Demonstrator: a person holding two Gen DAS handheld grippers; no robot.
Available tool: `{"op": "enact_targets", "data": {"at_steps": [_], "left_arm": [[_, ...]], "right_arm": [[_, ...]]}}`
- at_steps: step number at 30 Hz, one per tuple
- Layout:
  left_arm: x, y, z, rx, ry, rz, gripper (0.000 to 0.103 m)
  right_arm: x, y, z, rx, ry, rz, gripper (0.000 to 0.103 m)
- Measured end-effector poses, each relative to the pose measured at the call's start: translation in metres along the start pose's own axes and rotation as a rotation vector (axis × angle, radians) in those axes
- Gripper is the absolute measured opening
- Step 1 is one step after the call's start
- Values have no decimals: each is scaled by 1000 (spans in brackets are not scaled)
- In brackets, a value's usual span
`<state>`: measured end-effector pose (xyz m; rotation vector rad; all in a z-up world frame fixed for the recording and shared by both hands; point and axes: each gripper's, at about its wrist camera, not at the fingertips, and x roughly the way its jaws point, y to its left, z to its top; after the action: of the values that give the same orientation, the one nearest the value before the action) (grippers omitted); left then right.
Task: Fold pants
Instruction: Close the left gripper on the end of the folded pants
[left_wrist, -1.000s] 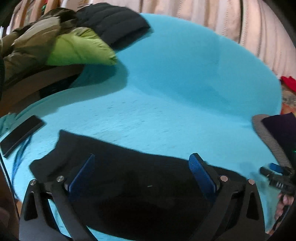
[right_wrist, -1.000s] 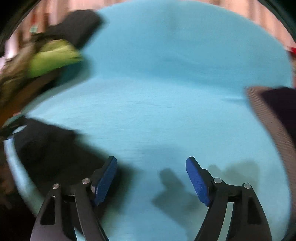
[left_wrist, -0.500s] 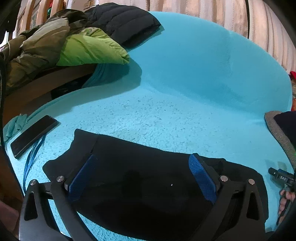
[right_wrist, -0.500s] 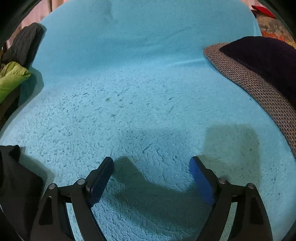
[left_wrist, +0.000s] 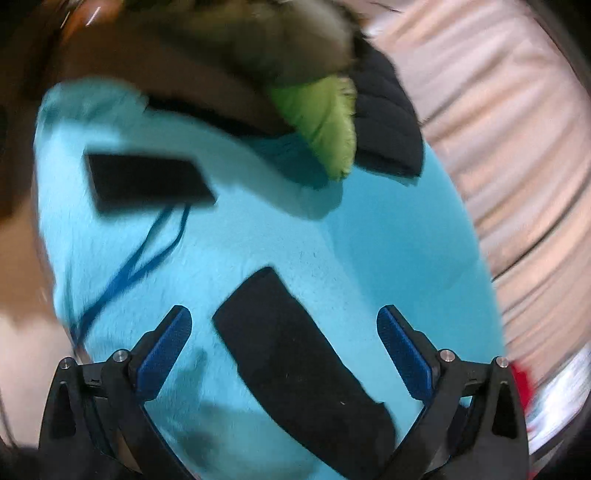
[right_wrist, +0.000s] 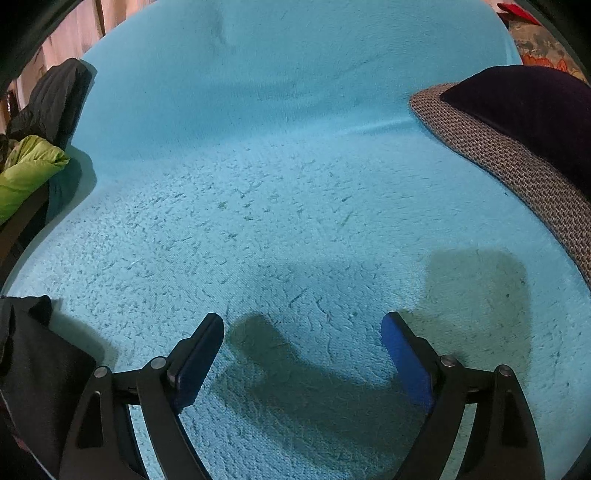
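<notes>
The black pants (left_wrist: 295, 365) lie folded into a narrow strip on the turquoise blanket (left_wrist: 369, 236), running diagonally between the open fingers of my left gripper (left_wrist: 284, 325), which hovers above them and holds nothing. The left view is blurred. In the right wrist view, an edge of the black pants (right_wrist: 33, 354) shows at the lower left. My right gripper (right_wrist: 303, 328) is open and empty over bare blanket (right_wrist: 295, 166), well to the right of the pants.
A black phone (left_wrist: 147, 181) with a blue lanyard (left_wrist: 136, 266) lies on the blanket at left. A pile of green and black jackets (left_wrist: 332, 122) sits at the far edge. A grey woven cushion (right_wrist: 517, 162) with a dark cloth lies at right.
The left gripper has swung left and rotated, so the pants now run diagonally between its fingers and the phone is ahead. The right gripper has barely moved.
</notes>
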<state>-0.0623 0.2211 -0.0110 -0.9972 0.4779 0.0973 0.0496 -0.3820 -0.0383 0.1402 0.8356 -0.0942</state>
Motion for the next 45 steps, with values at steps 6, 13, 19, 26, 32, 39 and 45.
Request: {"op": "enact_targets", "data": {"at_steps": [6,13,19,26,32,39,45], "left_arm": [[34,26,-18,-213,164,-123,101],[57,30,-24,-325,167,-192,103],[59,34,-17,-376,114,-163,103],[67,24,-15,-346,126,-89,103],[73,21,-11,-353,149,-42,95],[85,11,-8,-277,219,-106,85],[84,24,-11,-281,225,6,34]], "right_arm": [[-1,-1,1,-3,0,4,88],[-1,0,1,-5,1,2,88],[0,-1,2,-6,2,1,88],[-1,0,2,-16,4,-11,88],[-1,1,1,-21,5,-16,88],[-1,2,1,-22,5,-16,88],[-1,2,1,-21,4,-14,88]]}}
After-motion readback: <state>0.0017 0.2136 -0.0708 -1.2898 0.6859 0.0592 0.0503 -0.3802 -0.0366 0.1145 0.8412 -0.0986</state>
